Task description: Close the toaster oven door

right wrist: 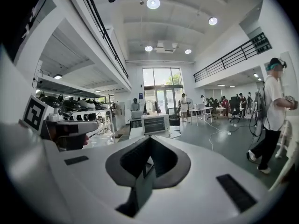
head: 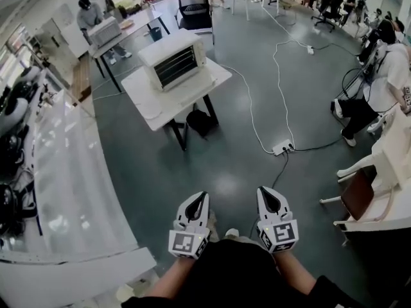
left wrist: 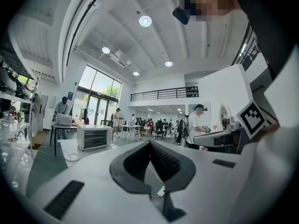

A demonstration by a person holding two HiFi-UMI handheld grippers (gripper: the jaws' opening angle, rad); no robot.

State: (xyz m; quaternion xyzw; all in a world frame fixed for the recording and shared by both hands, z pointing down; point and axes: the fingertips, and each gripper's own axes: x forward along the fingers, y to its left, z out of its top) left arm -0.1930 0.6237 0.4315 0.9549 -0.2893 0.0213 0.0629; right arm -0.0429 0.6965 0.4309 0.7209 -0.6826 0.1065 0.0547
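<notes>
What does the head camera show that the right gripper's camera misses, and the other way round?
Only the head view: a dark bag under the table and the person's forearms, seen from above. Only the right gripper view: ceiling lights and a balcony railing high on the wall. Both show the toaster oven on its white table, some way off.

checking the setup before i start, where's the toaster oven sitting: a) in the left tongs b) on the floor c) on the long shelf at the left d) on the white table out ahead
d: the toaster oven stands on top of the small white table, far up in the head view.
</notes>
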